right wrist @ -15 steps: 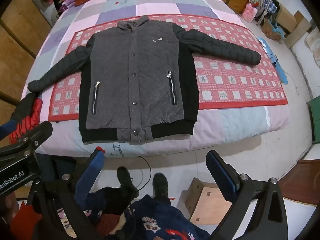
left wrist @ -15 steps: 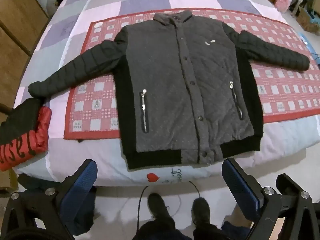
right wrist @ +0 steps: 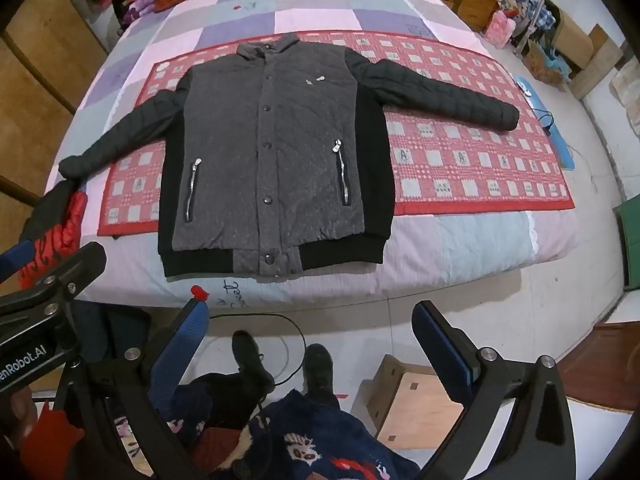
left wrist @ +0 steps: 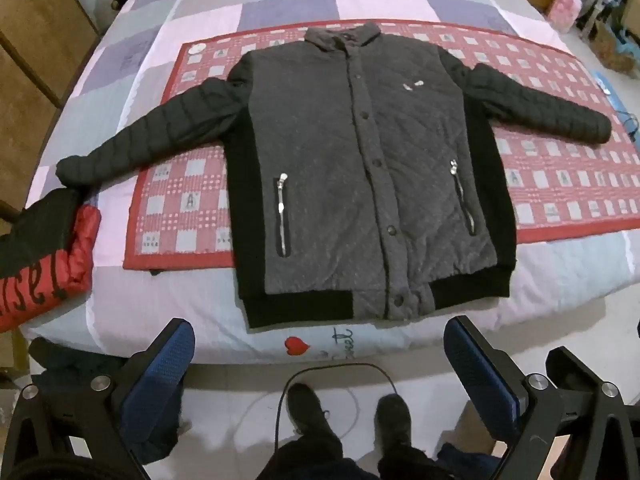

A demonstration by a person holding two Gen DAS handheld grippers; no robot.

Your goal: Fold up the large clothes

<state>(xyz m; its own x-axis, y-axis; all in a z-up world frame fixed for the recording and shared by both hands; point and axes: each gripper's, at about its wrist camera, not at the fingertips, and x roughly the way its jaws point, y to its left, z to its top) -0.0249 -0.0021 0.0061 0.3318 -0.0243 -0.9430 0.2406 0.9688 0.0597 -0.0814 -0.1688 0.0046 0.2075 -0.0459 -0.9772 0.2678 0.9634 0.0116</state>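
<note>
Bed [left wrist: 280, 4] w/ mat [left wrist: 560, 184], jacket [left wrist: 340, 168]

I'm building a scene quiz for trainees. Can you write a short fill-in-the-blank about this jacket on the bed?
1. The jacket lies flat with both sleeves spread ____.
2. Under the jacket lies a red checked ____ on the bed.
3. Both hand-held grippers, left and right, hold ____.

Missing words: out; mat; nothing

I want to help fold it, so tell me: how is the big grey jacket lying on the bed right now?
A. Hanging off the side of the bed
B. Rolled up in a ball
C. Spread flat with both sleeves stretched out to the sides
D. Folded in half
C: the jacket lies flat, front up and buttoned, on the bed, with one sleeve reaching out to each side.
</note>
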